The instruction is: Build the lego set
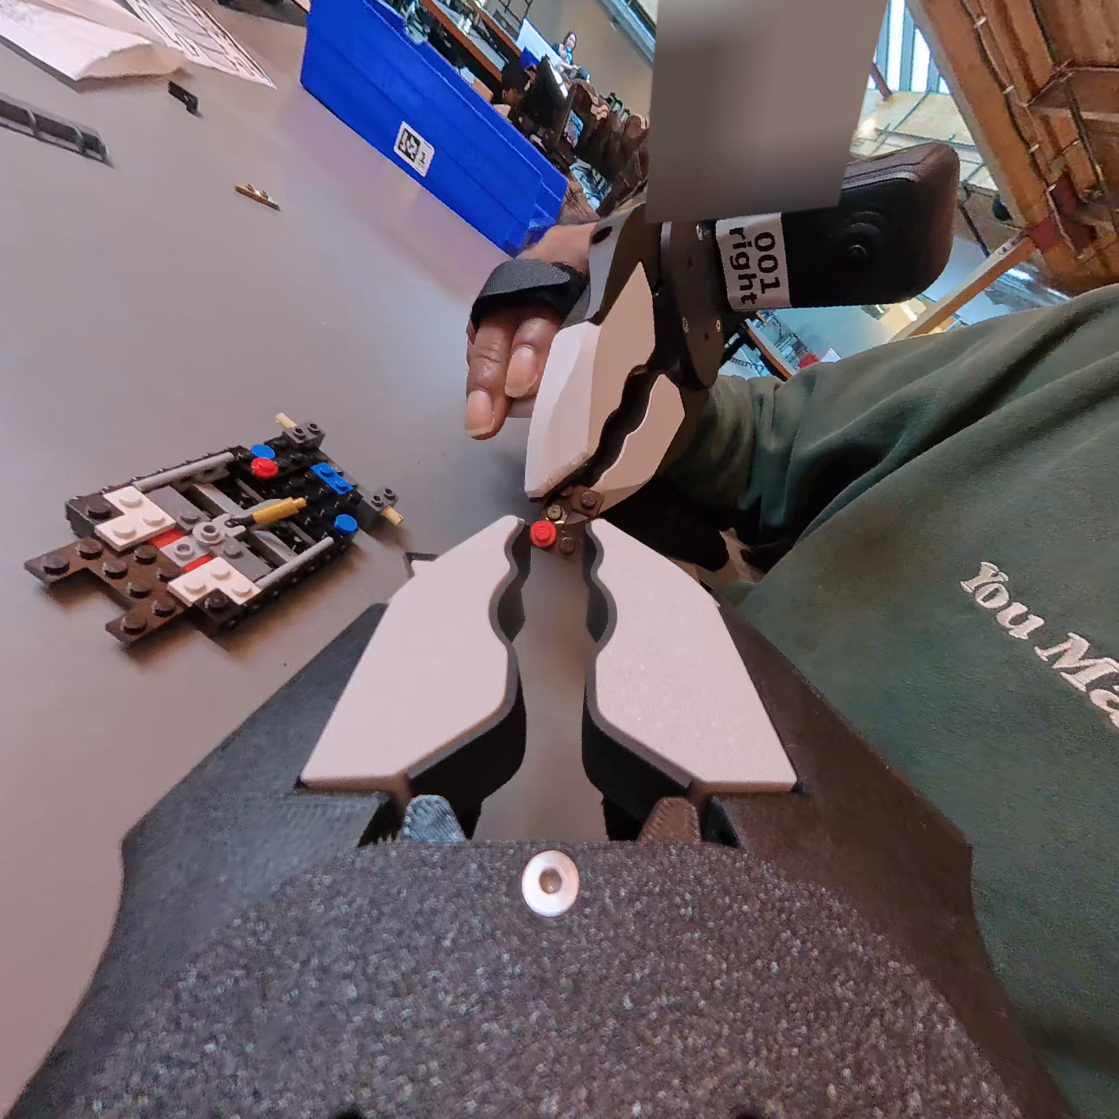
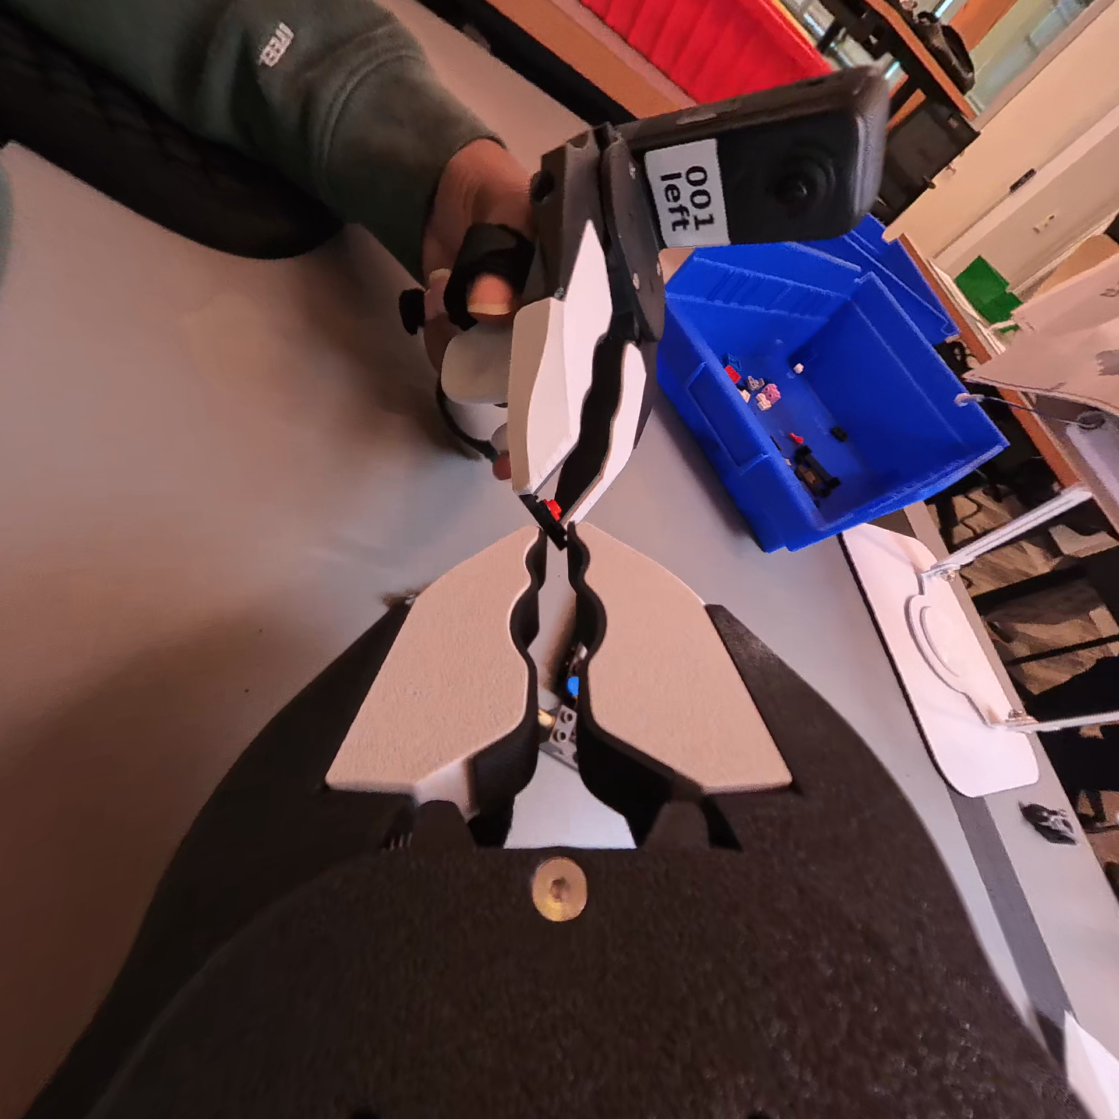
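Note:
A small dark brick piece (image 1: pixel 572 541) with a red round stud (image 1: pixel 543 534) hangs above the grey table, held between both grippers. My left gripper (image 1: pixel 556 528) is shut on it from below in the left wrist view. My right gripper (image 1: pixel 569 493) comes down from above and grips its far end. In the right wrist view the same piece (image 2: pixel 554 528) sits between my right gripper (image 2: pixel 555 536) and the left gripper (image 2: pixel 545 505), tip to tip. A flat brick assembly (image 1: pixel 206 533) of black, white, grey, blue and red parts lies on the table to the left.
A blue bin (image 2: pixel 848 393) with several small loose bricks stands on the table beyond the grippers; it also shows in the left wrist view (image 1: pixel 424 121). Papers (image 1: pixel 91 36), a black strip (image 1: pixel 48 127) and a small gold part (image 1: pixel 257 195) lie farther off. A white stand (image 2: pixel 957 666) is at the right. Both grippers' tips are close together, under 4 cm apart.

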`<act>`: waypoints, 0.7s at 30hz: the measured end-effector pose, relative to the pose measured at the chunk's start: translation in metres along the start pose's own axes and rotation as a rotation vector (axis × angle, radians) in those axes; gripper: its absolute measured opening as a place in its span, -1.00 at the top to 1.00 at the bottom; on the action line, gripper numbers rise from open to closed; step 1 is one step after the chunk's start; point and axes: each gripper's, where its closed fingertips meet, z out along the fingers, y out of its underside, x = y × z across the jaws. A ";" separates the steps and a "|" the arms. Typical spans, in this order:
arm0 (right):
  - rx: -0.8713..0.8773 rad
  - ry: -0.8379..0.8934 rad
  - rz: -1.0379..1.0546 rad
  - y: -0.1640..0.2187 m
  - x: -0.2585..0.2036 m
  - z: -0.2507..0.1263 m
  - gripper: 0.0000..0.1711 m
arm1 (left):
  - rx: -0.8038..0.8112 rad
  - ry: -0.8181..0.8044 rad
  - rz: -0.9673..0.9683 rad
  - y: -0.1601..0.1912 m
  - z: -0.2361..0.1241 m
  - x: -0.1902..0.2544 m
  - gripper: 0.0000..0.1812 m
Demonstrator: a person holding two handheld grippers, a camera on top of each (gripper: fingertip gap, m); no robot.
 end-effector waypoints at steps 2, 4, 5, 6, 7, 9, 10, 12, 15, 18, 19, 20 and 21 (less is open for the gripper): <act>-0.028 -0.025 -0.012 0.001 -0.004 0.000 0.94 | -0.022 0.016 -0.013 0.004 0.001 0.001 0.83; -0.030 -0.037 -0.016 0.000 -0.006 -0.001 0.95 | -0.026 0.036 -0.029 0.005 0.001 0.004 0.83; -0.013 -0.046 -0.004 -0.003 -0.007 -0.002 0.95 | -0.023 0.054 -0.034 0.004 0.000 0.006 0.83; 0.006 -0.060 0.014 -0.005 -0.008 -0.003 0.95 | -0.017 0.072 -0.035 0.003 0.000 0.009 0.82; 0.021 -0.078 0.033 -0.006 -0.009 -0.004 0.95 | -0.008 0.084 -0.035 0.002 -0.001 0.010 0.82; 0.059 -0.102 0.070 -0.010 -0.010 -0.006 0.95 | 0.007 0.110 -0.047 -0.001 -0.003 0.013 0.82; 0.075 -0.113 0.083 -0.012 -0.011 -0.007 0.95 | 0.008 0.125 -0.056 -0.001 -0.004 0.014 0.82; 0.096 -0.133 0.095 -0.015 -0.013 -0.007 0.95 | -0.003 0.143 -0.072 0.001 -0.004 0.016 0.81; 0.105 -0.154 0.091 -0.017 -0.018 -0.006 0.95 | -0.022 0.181 -0.085 0.005 -0.001 0.022 0.87; 0.125 -0.151 0.090 -0.022 -0.018 -0.007 0.95 | -0.025 0.209 -0.097 0.005 -0.001 0.026 0.92; 0.136 -0.145 0.095 -0.024 -0.016 -0.008 0.95 | -0.012 0.220 -0.107 0.002 -0.002 0.027 0.92; 0.141 -0.144 0.097 -0.025 -0.016 -0.009 0.95 | -0.004 0.227 -0.111 0.000 -0.003 0.028 0.92; 0.140 -0.146 0.098 -0.025 -0.016 -0.009 0.95 | -0.001 0.225 -0.106 0.000 -0.004 0.028 0.92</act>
